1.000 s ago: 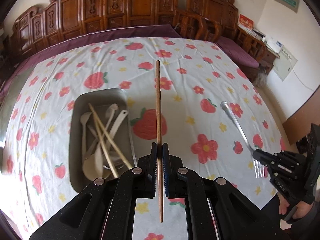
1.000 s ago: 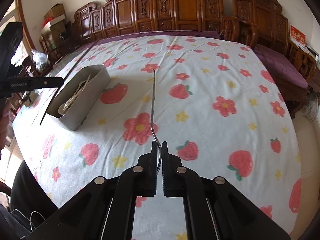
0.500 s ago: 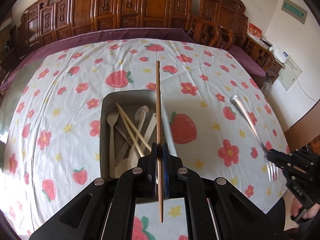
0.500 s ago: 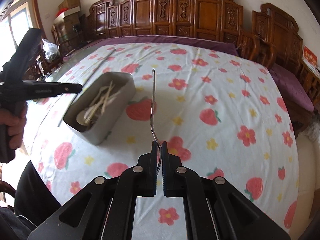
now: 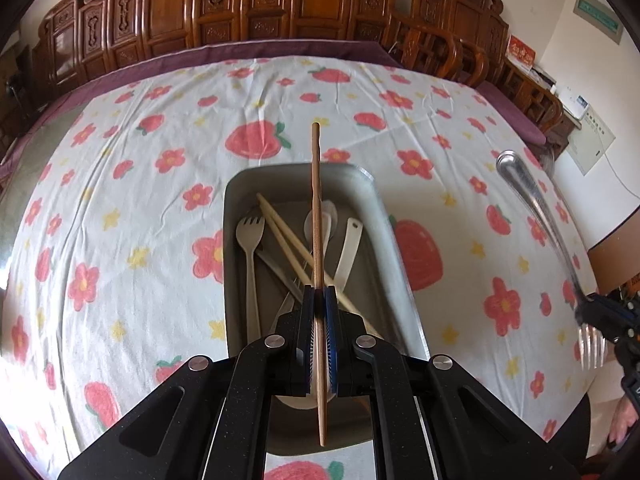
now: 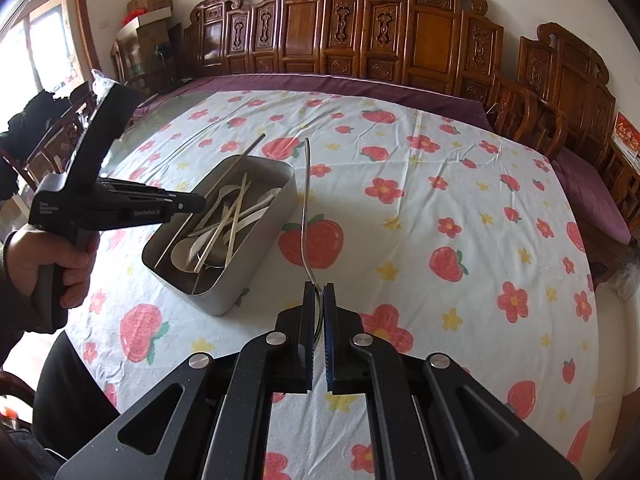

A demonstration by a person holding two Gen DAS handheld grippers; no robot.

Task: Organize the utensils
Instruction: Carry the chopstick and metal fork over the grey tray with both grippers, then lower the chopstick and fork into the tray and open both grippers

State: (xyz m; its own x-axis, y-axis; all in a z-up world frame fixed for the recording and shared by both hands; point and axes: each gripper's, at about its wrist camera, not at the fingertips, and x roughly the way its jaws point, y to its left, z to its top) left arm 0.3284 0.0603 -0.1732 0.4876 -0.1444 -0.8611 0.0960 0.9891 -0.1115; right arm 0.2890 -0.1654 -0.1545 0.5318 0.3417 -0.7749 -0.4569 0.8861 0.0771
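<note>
My left gripper (image 5: 319, 294) is shut on a brown wooden chopstick (image 5: 316, 208) and hovers over the grey metal box (image 5: 240, 184), the stick pointing along its length. Inside lie pale forks, spoons and a light chopstick pair (image 5: 286, 240). My right gripper (image 6: 319, 290) is shut on a metal fork (image 6: 306, 200) near its tines, handle pointing away, in the air right of the grey metal box (image 6: 256, 268). The left wrist view shows that fork (image 5: 536, 216) at the right edge. In the right wrist view the left gripper (image 6: 200, 202) reaches over the box from the left.
The table wears a white cloth with strawberries and flowers (image 5: 120, 200). Carved wooden chairs (image 6: 400, 32) line its far side. A person's hand (image 6: 48, 260) holds the left tool at the near left edge. Cardboard boxes (image 6: 148, 4) stand in the back left corner.
The left gripper has carried the chopstick leftwards from beside the box to above it. The right gripper has lifted the fork off the cloth and brought it nearer the box.
</note>
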